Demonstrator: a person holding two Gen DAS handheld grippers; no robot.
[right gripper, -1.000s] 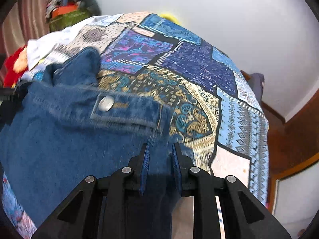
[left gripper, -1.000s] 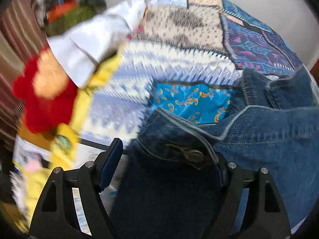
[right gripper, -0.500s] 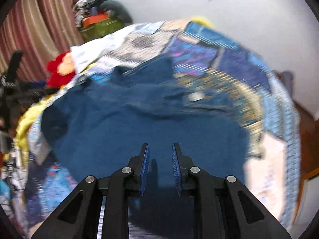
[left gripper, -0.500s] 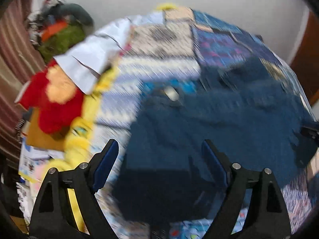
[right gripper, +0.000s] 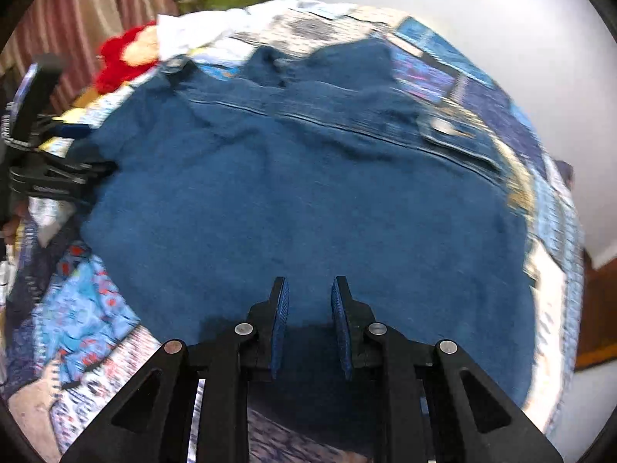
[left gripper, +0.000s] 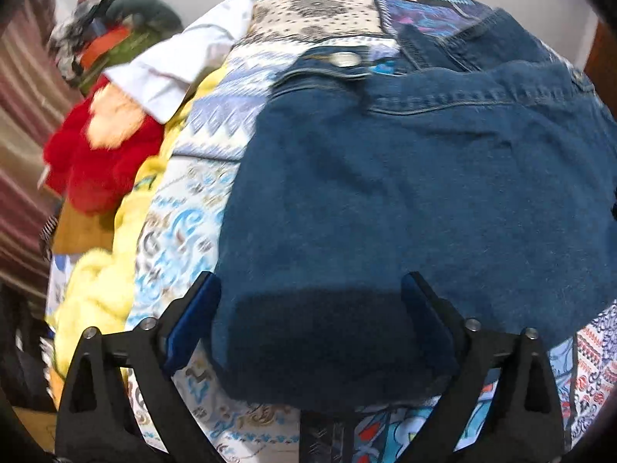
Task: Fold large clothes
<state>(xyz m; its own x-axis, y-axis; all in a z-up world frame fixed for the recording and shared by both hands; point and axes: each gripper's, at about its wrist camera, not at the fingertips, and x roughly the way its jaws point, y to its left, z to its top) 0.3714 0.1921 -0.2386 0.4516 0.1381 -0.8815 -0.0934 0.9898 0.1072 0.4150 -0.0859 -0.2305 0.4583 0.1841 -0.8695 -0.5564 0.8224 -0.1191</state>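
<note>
A blue denim jacket (left gripper: 416, 193) lies spread on a patchwork bedspread (left gripper: 185, 208); it also fills the right wrist view (right gripper: 300, 200). My left gripper (left gripper: 308, 320) is wide open and empty, hovering over the jacket's near left edge. My right gripper (right gripper: 308, 324) has a narrow gap between its pads and holds nothing; it is above the jacket's near hem. The left gripper also shows at the left edge of the right wrist view (right gripper: 46, 154). A metal button (left gripper: 343, 59) shows near the collar.
A red plush toy (left gripper: 96, 154), a white cloth (left gripper: 181, 65) and a yellow cloth (left gripper: 100, 281) lie along the bed's left side. A pile of clothes (left gripper: 112, 42) sits at the far left by a striped curtain (left gripper: 19, 115). A white wall (right gripper: 501, 19) is behind.
Both grippers let go of the jacket and pulled back toward me. The jacket now lies flat on the bed. The right gripper's jaws have parted a little.
</note>
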